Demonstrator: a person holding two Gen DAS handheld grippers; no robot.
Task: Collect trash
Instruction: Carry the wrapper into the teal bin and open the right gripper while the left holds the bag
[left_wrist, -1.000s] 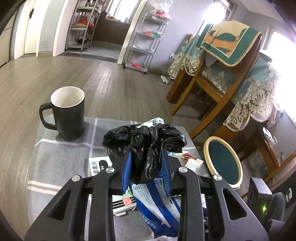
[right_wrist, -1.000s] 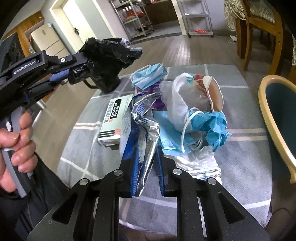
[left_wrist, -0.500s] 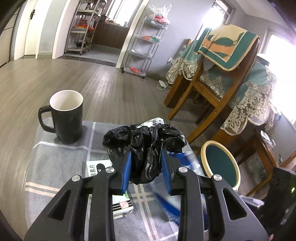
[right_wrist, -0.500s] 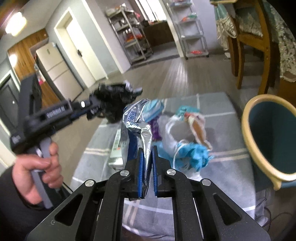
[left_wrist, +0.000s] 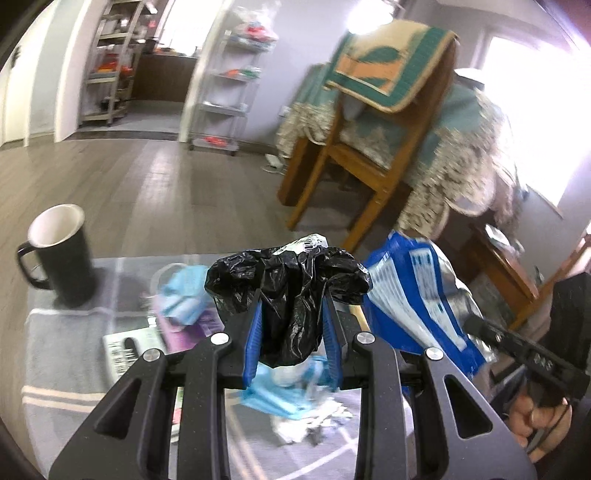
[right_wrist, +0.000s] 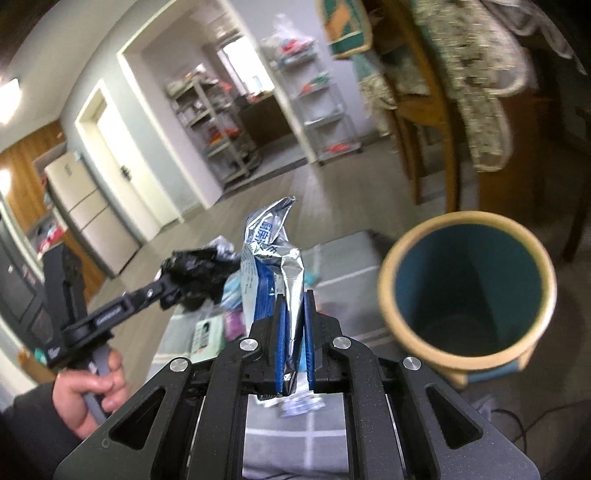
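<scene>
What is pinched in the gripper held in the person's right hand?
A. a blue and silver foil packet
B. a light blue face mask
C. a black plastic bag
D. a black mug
A. In the right wrist view, the right gripper has its blue pads closed on a blue and silver foil packet; the black plastic bag is in the left gripper instead.

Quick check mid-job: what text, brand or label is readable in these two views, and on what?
"GenRobot": on the arm of the left tongs, small, partly legible.
Foil packet in the right tongs: blue Chinese characters, too crumpled to read.
Medicine box on the table: print blurred, unreadable.
White label above the black bag: barcode only, too blurred.
</scene>
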